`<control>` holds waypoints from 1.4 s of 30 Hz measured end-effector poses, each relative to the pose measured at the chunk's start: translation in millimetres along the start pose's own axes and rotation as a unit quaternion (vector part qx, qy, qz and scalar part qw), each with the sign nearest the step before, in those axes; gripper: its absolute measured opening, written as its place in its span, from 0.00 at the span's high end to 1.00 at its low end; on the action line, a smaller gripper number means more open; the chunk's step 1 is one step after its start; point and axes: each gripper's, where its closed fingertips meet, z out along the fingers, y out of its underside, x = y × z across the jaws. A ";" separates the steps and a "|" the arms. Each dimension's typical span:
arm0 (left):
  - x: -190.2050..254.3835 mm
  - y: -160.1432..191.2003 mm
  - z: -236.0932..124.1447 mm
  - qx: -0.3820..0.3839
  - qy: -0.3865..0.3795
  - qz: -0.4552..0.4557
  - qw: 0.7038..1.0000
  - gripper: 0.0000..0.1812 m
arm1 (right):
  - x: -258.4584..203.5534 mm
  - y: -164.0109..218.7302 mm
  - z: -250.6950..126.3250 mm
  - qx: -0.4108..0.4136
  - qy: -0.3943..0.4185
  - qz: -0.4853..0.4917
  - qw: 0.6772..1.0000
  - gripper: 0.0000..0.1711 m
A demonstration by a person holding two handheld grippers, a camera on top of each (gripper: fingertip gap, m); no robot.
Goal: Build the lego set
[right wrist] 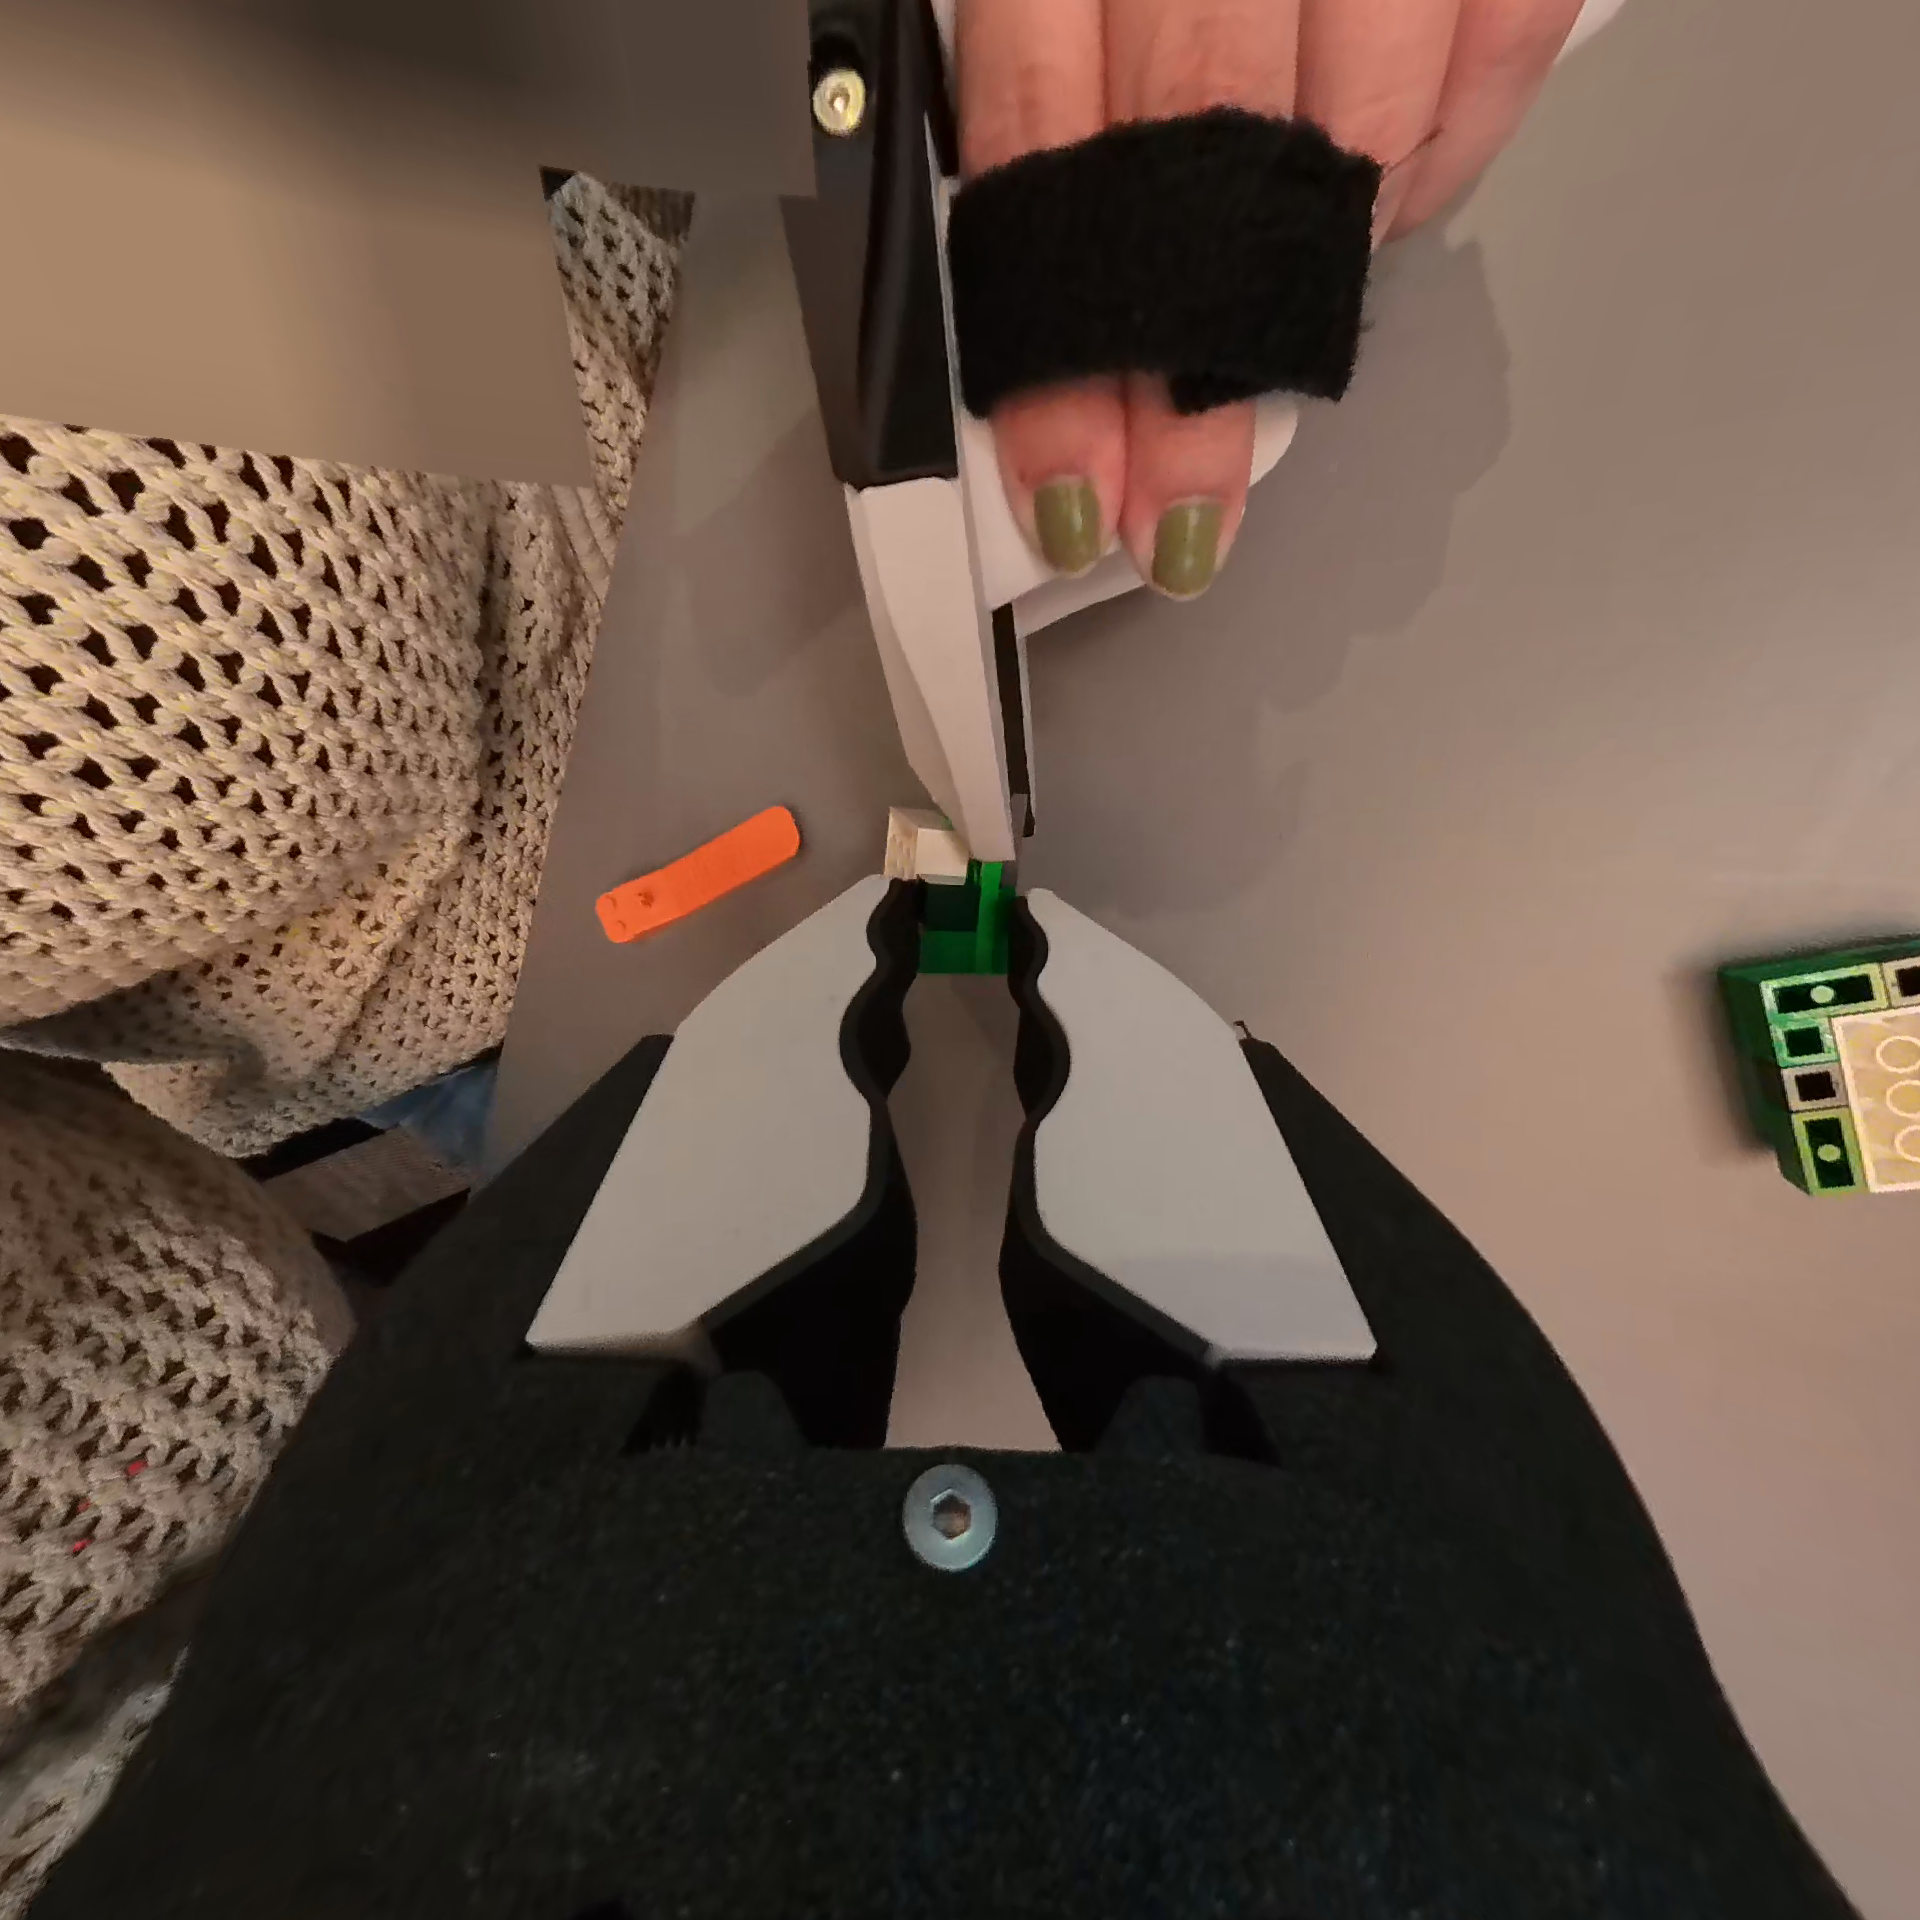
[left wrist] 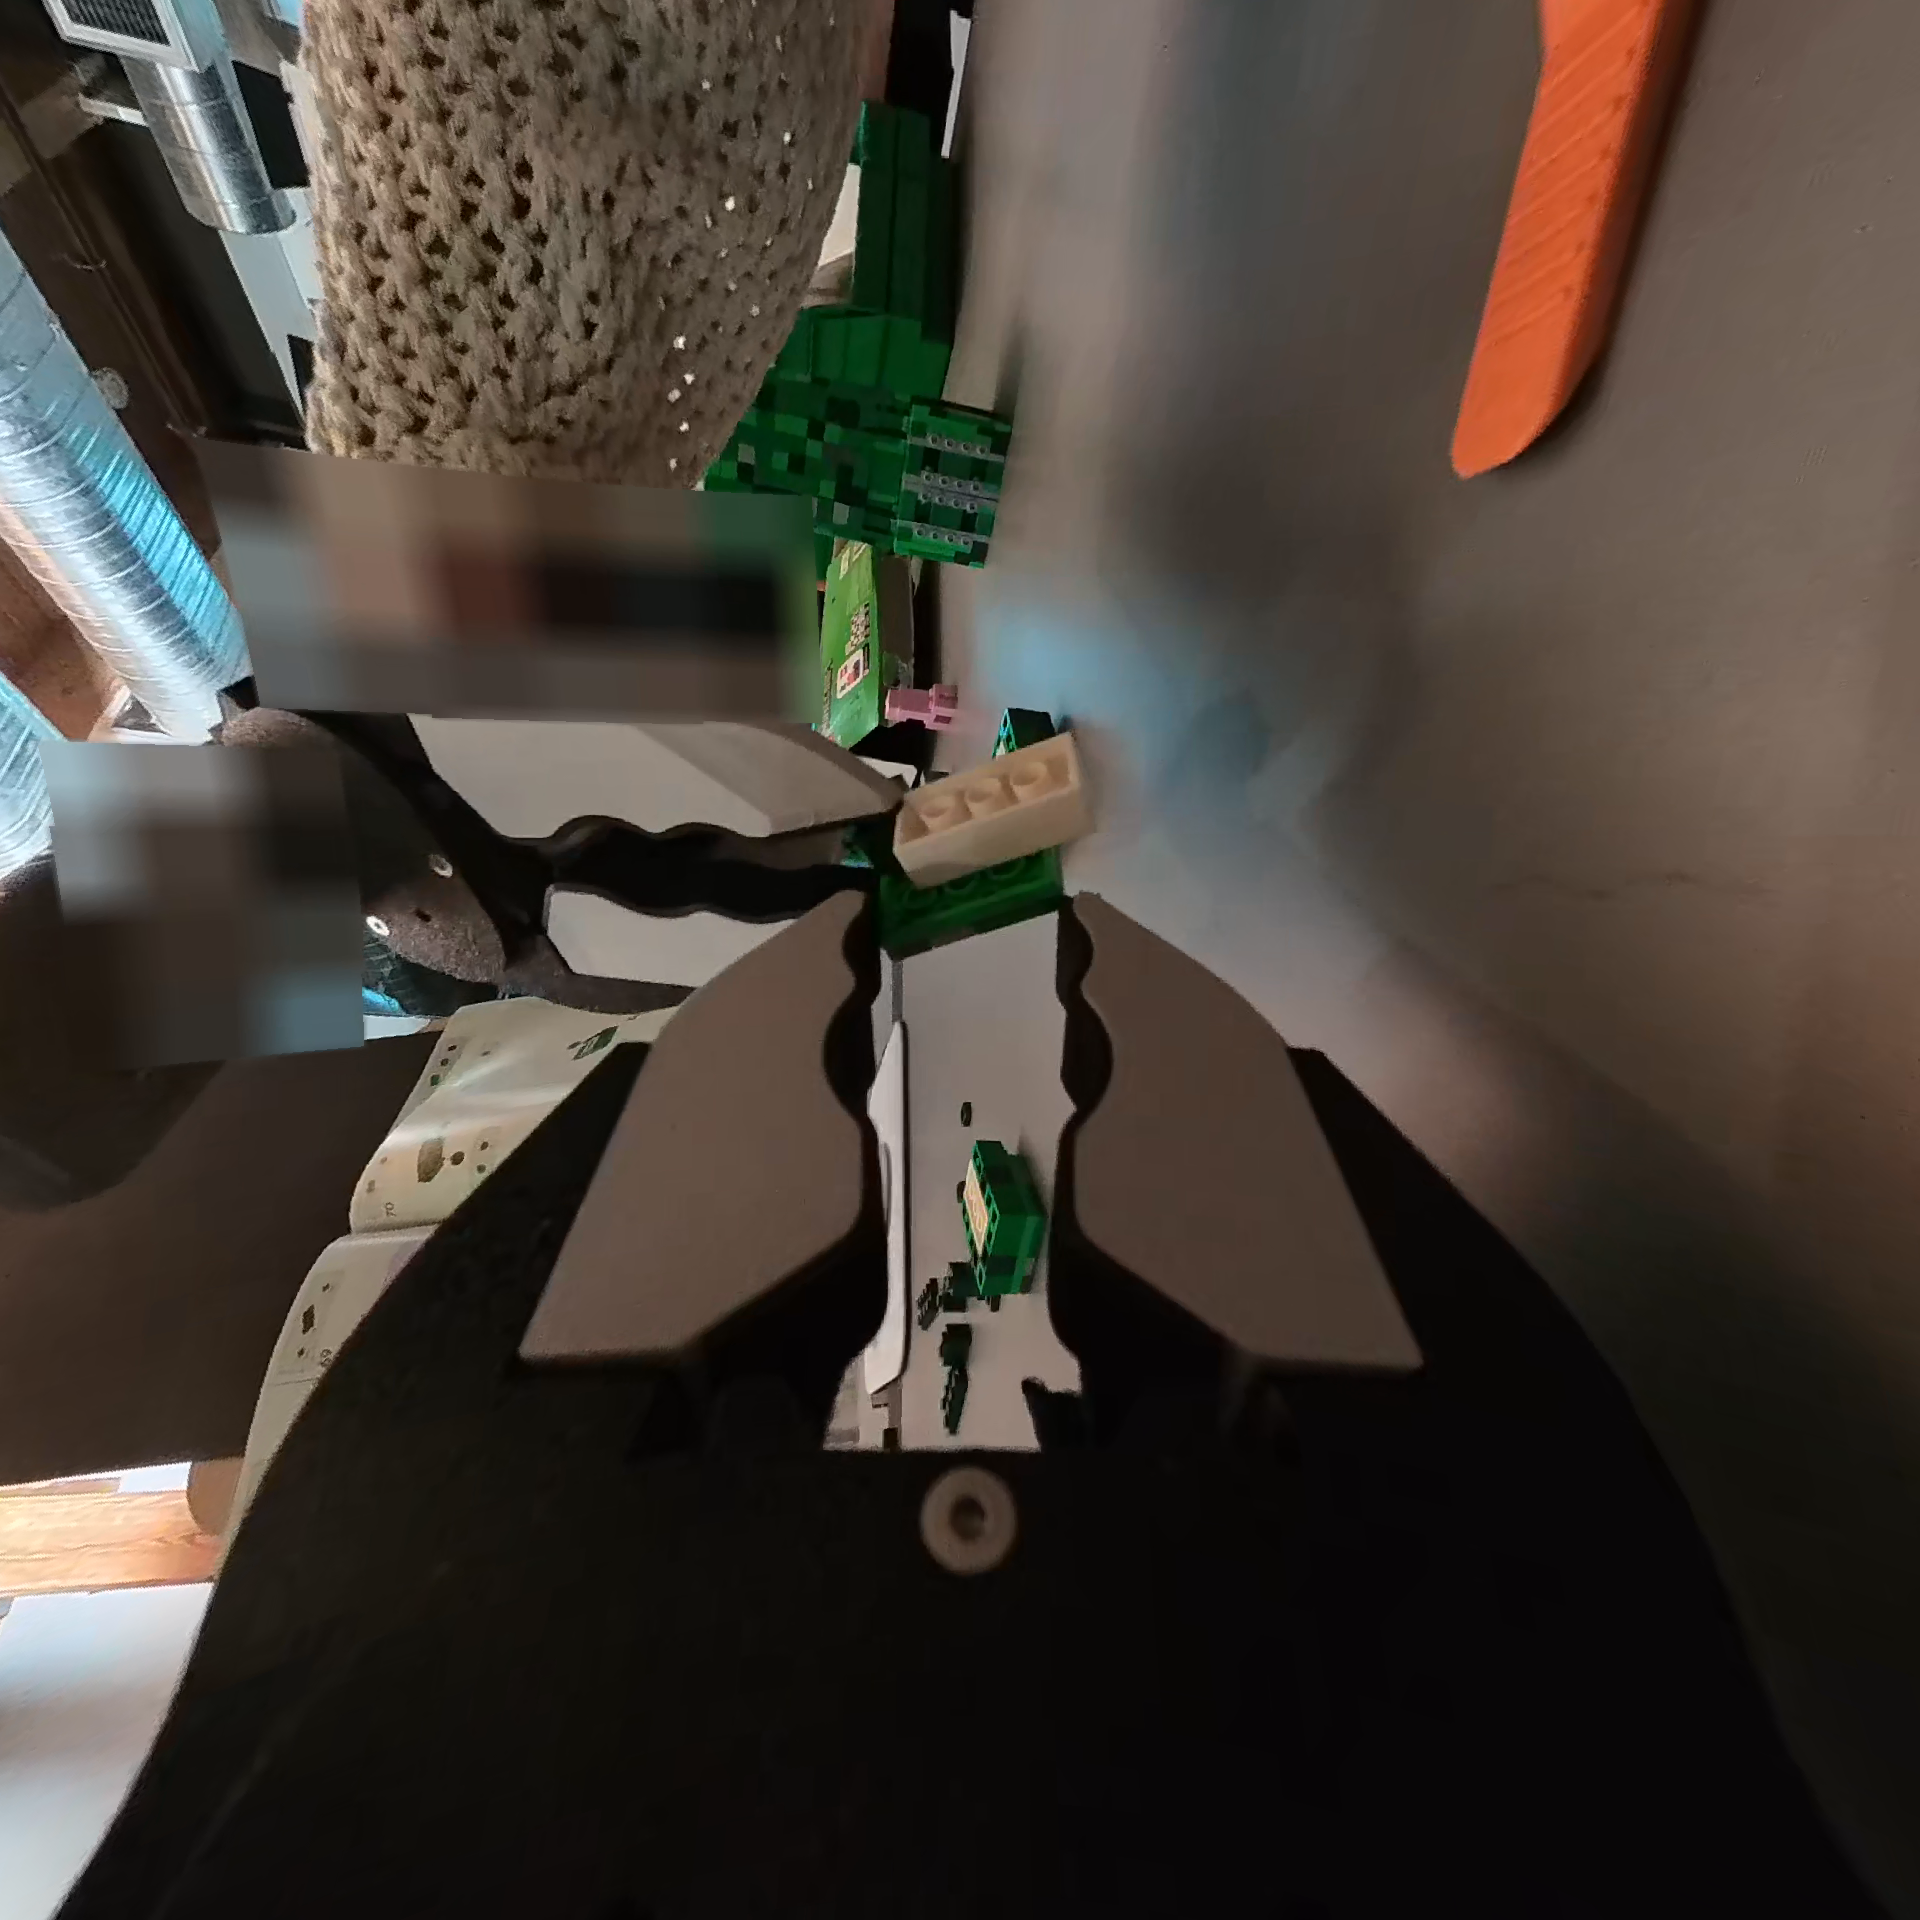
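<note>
With left gripper (left wrist: 971, 920) and right gripper (right wrist: 964, 914) fingers both pinching the green brick (left wrist: 966, 899), press the tilted white brick (left wrist: 987, 810) squarely flat.

A matte grey worktop (left wrist: 1558, 935) fills the right of the left wrist view, catching a soft bluish sheen near its middle. At far left, silver ribbed ventilation ducts (left wrist: 94, 540) run past wooden beams (left wrist: 73, 1538).
</note>
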 end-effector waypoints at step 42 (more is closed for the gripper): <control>7.6 74.2 -17.4 -0.045 0.130 -0.375 0.917 0.82 | 54.3 -5.6 -16.2 0.372 0.287 0.075 0.879 0.69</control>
